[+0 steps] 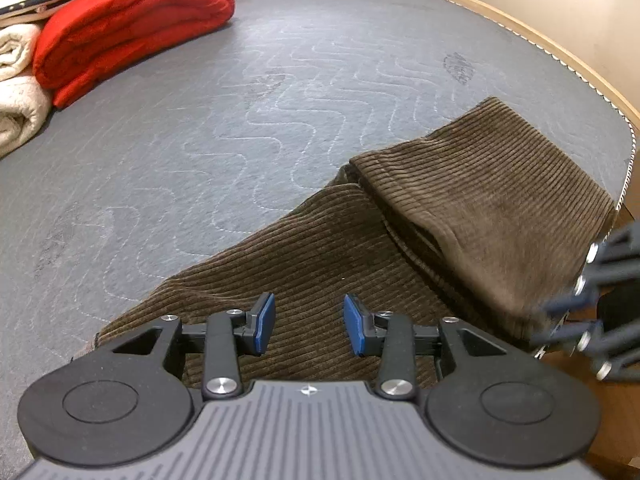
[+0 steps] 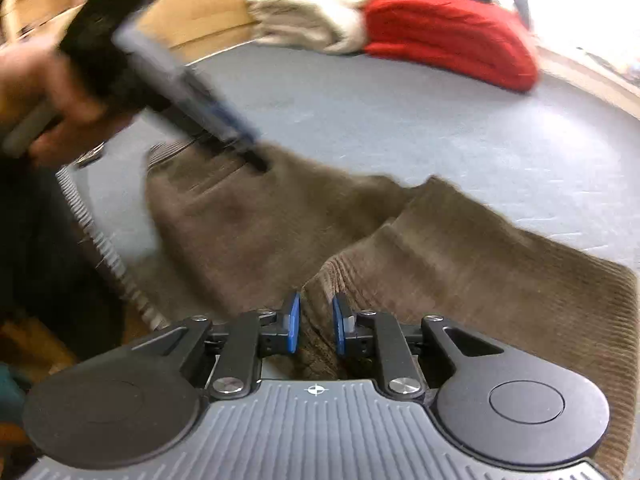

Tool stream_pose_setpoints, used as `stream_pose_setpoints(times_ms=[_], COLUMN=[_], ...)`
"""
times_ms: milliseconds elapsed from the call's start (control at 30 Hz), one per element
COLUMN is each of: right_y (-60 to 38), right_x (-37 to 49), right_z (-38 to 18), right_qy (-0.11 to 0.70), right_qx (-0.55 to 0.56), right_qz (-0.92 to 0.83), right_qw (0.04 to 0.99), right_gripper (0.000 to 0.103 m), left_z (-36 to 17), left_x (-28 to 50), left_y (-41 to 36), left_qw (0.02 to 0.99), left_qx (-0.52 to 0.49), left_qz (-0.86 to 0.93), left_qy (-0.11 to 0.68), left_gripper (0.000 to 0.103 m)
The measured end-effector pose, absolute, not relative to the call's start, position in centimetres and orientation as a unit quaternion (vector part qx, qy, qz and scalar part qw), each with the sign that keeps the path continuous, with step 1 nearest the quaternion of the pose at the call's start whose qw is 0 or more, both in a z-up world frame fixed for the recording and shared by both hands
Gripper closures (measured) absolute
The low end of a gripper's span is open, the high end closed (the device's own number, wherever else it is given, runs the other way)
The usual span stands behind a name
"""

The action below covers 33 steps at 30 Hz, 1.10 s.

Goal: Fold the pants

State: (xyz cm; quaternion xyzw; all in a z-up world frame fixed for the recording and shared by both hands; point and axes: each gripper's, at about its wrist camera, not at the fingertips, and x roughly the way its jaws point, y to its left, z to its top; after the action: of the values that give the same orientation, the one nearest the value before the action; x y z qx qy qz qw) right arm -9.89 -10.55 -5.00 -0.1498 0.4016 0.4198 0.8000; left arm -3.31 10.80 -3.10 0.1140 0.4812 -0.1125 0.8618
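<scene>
Brown corduroy pants (image 1: 400, 248) lie on the grey quilted mattress (image 1: 200, 140), near its piped edge, one part folded over another so a thick doubled layer sits toward the bed's corner. My left gripper (image 1: 309, 324) hovers over the flat lower layer of corduroy, blue pads (image 1: 265, 322) set apart with only ribbed fabric showing under the gap, nothing pinched; jaws partly open. In my right wrist view, my right gripper (image 2: 316, 326) has its blue pads (image 2: 294, 324) drawn in narrow with a raised ridge of the pants (image 2: 460, 260) running up between them; the view is motion-blurred, so I cannot tell if the pads actually press the cloth. My left hand (image 2: 48, 92) shows there at upper left, wrapped around the black gripper body, its tip down at the far edge of the pants by what looks like the waistband. From the left view my right gripper (image 1: 560, 320) is a blur at the right border, by the pants' edge. At the far end of the mattress: a folded red quilted blanket (image 1: 132, 20) beside rolled cream blankets (image 1: 16, 80). A light wooden bed frame (image 1: 560, 60) rims the mattress.
</scene>
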Motion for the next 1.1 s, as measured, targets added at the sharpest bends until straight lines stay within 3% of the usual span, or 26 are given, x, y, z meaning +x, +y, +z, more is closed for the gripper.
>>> stream_pose_setpoints(times_ms=[67,200,333,367,500,633,833,1100], right_y=[-10.9,-13.2,-18.3,-19.8,-24.9,-29.2,-32.3,-33.6], right_x=[-9.8,-9.1,-8.2,-7.9,-6.6,-5.5,-5.4,-4.6], right_z=[-7.5,-5.9,-2.9,-2.5,-2.9,-5.5,-7.6,-9.9], right_qy=[0.454,0.442,0.396,0.389,0.381,0.432,0.466,0.486], right_qx=[-0.167,-0.071,0.04,0.05,0.065,0.1,0.142,0.22], right_qz=[0.409,0.394,0.339,0.306,0.128,0.017,0.001,0.015], right_qw=[0.774,0.803,0.853,0.867,0.913,0.896,0.873,0.846], right_gripper=[0.084,0.079,0.051,0.05,0.046,0.046,0.04,0.038], left_z=[-3.2,-3.2,-3.5,-3.6,-4.5,-6.1,-9.2,-12.4], left_x=[-3.0,-2.2,-0.7,-0.3,1.8,4.1,7.0,8.0], left_y=[10.3,8.9,7.6,7.4,7.1,7.1,6.8,5.4], left_qw=[0.86,0.859,0.855,0.855,0.85,0.843,0.821,0.815], left_qx=[0.118,0.104,0.054,0.038,-0.037,-0.094,-0.145,-0.129], left_qz=[-0.116,-0.13,-0.144,-0.144,-0.131,-0.104,-0.088,-0.074], left_qy=[0.482,0.484,0.495,0.497,0.508,0.519,0.545,0.56], left_gripper=[0.06,0.056,0.056,0.056,0.056,0.056,0.056,0.054])
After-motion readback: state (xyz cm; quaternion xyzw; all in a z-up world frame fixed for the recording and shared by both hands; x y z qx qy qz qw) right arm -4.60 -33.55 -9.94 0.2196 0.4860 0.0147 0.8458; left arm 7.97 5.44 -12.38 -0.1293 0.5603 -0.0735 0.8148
